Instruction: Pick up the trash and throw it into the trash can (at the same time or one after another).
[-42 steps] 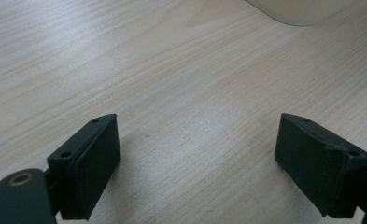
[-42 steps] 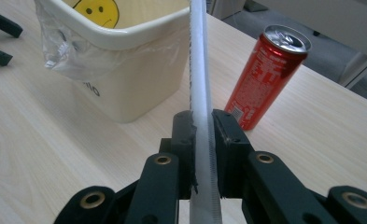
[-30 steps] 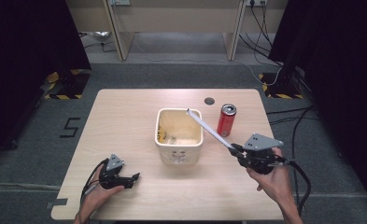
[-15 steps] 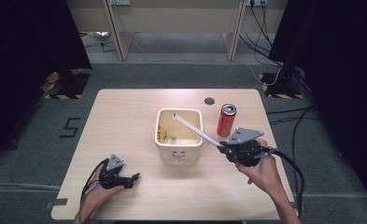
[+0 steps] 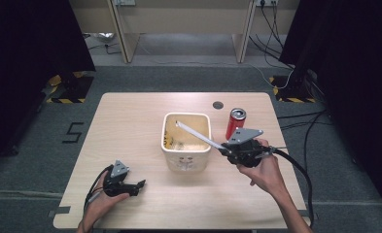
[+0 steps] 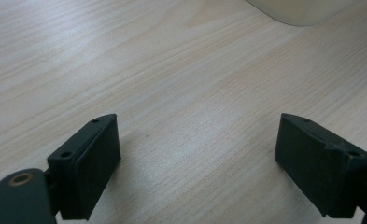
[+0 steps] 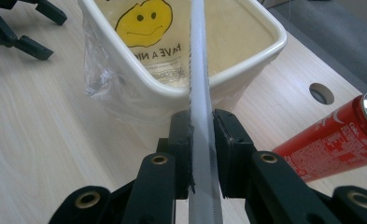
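Clamping white toothed strip (image 7: 199,93): right gripper (image 7: 201,154), strip reaching ahead over tub (image 5: 187,143) rim | can (image 5: 235,122) just beside it | left gripper (image 6: 197,161) jaws wide, empty, on table (image 5: 130,126), tub ahead

Worktop (image 5: 130,126): left half and far-left corner bare, open to passage. Cream bin (image 5: 186,143) stands at centre and blocks the middle. Red can (image 5: 235,123) stands upright just right of the bin's far corner, with a narrow gap between them. White serrated strip (image 5: 198,136) slants from the right claw (image 5: 226,148) over the bin's right rim, barring that side. Left claw (image 5: 139,184) rests near the front-left edge, jaws apart, bare wood between. Front centre strip is free.
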`<state>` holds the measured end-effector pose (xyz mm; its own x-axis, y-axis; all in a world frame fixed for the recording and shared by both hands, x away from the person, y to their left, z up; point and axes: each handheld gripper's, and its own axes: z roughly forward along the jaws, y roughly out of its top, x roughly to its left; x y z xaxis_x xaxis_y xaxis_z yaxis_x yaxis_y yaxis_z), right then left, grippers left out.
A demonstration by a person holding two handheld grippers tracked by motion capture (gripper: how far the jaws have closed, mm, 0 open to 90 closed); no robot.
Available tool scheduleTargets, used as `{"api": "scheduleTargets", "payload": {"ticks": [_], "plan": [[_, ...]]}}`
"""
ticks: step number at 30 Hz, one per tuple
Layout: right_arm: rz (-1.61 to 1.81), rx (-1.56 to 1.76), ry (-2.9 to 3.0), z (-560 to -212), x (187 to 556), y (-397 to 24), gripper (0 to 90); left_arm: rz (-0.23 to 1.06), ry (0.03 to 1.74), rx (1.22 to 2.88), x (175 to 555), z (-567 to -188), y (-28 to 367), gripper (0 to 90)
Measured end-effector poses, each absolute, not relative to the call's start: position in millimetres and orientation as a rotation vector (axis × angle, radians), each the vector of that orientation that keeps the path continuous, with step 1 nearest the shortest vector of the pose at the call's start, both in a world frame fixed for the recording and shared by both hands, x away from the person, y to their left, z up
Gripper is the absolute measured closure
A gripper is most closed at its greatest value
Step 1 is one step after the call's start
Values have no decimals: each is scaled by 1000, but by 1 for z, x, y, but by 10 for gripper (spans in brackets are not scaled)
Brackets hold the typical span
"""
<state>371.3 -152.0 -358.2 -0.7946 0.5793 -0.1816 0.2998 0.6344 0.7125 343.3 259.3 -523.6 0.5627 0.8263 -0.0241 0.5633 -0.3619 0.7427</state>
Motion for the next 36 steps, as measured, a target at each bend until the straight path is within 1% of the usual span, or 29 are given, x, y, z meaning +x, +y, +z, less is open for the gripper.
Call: {"api": "scheduleTargets", "payload": {"ticks": [2,3,4,5,7,8,9,10,11,12,13,15,20,24,27,36], "plan": [[983,687,2466,-357,372,-150,774,464,1110,2072,343,-524,259,134],[989,697,2461,-357,373,-149,723,464,1109,2071,343,-524,259,134],[989,697,2461,-357,373,-149,723,464,1109,2071,343,-524,259,134],[999,712,2448,-357,373,-148,644,465,1110,2072,343,-524,259,134],[1019,730,2428,-356,375,-149,571,465,1109,2072,343,-524,259,134],[1058,755,2406,-352,375,-151,461,465,1109,2071,343,-524,259,134],[1069,760,2391,-350,375,-152,419,465,1109,2071,343,-524,259,134],[1077,768,2380,-348,375,-154,399,465,1109,2071,343,-524,259,134],[1077,768,2380,-348,375,-154,399,465,1109,2071,343,-524,259,134],[1101,787,2347,-344,374,-159,359,465,1110,2072,343,-524,259,134],[1101,787,2347,-344,374,-159,359,465,1109,2071,343,-524,259,134],[1110,801,2318,-340,373,-166,324,465,1109,2072,343,-524,259,134],[1070,797,2304,-338,371,-179,292,465,1109,2072,343,-524,259,134],[1046,822,2309,-343,373,-188,250,465,1110,2073,343,-524,259,134],[999,873,2270,-356,381,-198,233,465,1110,2072,343,-524,259,134],[1004,920,2204,-369,388,-207,227,465,1110,2072,343,-524,259,134]]}}
